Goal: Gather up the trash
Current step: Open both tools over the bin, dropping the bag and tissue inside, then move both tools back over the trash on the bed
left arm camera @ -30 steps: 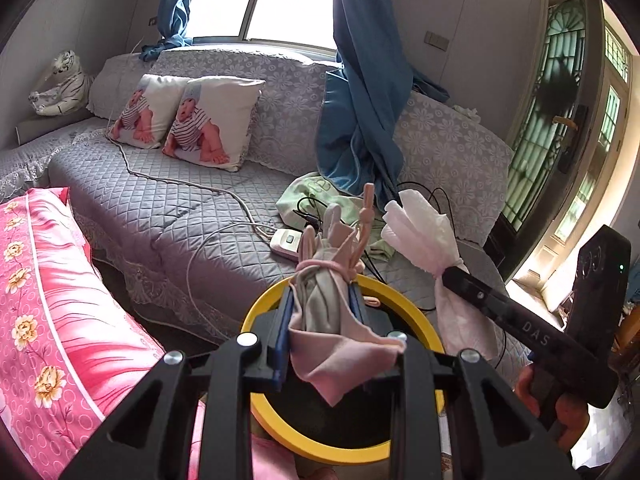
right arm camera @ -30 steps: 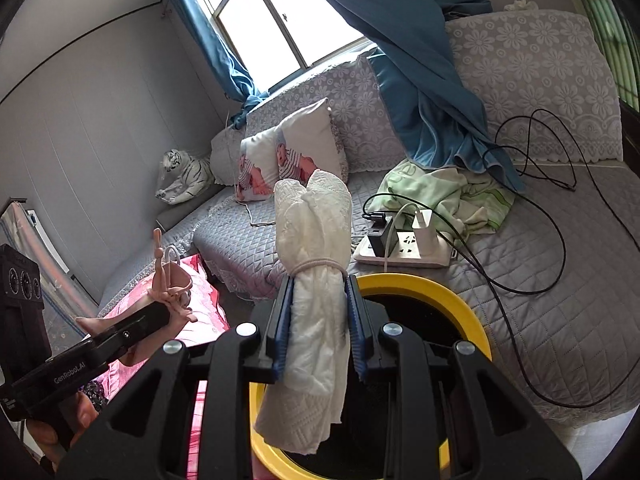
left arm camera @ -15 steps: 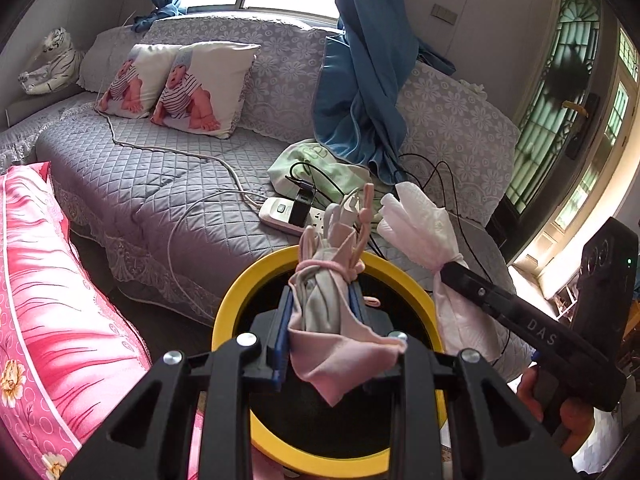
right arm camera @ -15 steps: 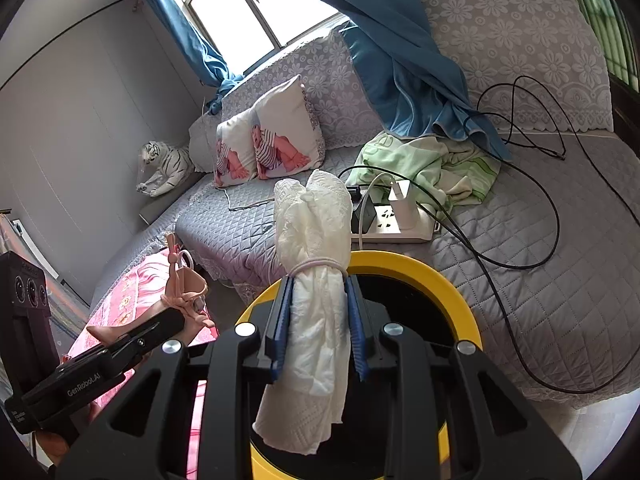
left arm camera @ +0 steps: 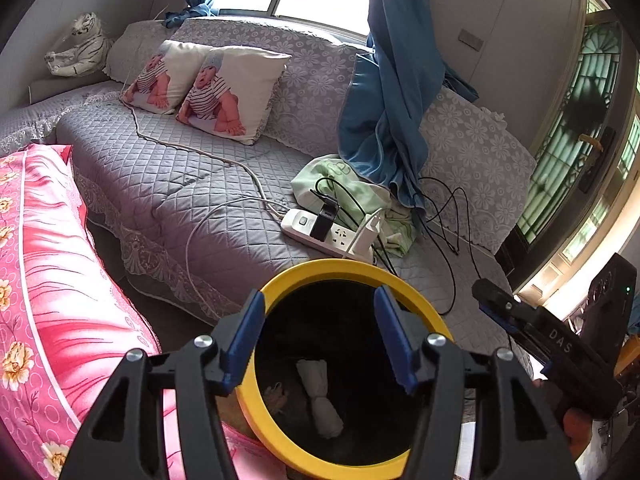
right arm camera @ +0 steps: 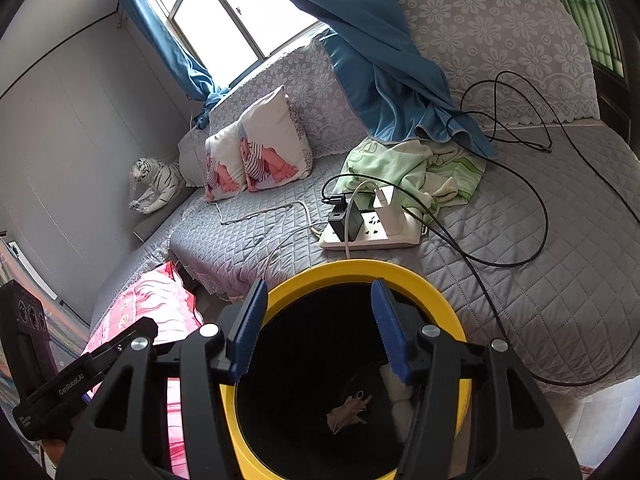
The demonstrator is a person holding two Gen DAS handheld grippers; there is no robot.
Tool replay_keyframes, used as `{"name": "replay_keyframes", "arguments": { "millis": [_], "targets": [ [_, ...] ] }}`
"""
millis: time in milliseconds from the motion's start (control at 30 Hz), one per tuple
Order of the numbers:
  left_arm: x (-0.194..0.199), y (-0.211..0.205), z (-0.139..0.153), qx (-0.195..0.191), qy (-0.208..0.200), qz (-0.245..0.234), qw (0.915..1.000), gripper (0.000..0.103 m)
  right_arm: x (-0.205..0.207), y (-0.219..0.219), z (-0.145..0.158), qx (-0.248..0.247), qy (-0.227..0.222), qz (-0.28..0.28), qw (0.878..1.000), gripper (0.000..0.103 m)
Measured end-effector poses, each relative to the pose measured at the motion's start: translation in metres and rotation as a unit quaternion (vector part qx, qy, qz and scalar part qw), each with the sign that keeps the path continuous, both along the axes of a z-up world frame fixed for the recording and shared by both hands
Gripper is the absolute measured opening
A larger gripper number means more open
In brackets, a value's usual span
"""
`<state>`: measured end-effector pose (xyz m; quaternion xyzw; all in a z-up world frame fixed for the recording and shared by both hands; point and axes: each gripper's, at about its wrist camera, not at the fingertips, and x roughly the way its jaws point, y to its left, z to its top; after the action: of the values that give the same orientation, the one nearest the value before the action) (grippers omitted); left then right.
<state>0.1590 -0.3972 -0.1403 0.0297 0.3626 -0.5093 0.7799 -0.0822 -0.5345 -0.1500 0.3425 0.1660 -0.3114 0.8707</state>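
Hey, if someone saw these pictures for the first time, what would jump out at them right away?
Probably the yellow-rimmed bin low in the middle of both views, with a white tied bundle and a pinkish one lying inside. The left gripper and right gripper hang open above it, jaws just opened, nothing between them. Behind, a white power strip with tangled cables sits on the grey quilted sofa.
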Motion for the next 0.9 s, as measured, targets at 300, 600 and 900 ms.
{"name": "replay_keyframes", "arguments": {
  "millis": [300, 600, 900],
  "targets": [
    [0.022, 0.068, 0.041, -0.025, -0.019, 0.08, 0.9963, 0.059, 0.0, 0.027, 0.032, -0.055, -0.026, 0.023, 0.998, 0.052],
    [0.033, 0.188, 0.082, -0.035, -0.08, 0.191, 0.9776, 0.087, 0.059, 0.109, 0.05, -0.112, -0.041, 0.171, 0.978, 0.055],
    [0.03, 0.32, 0.098, -0.007, -0.133, 0.279, 0.9508, 0.095, 0.141, 0.211, 0.049, -0.114, -0.033, 0.354, 0.928, 0.063]
  ]
}}
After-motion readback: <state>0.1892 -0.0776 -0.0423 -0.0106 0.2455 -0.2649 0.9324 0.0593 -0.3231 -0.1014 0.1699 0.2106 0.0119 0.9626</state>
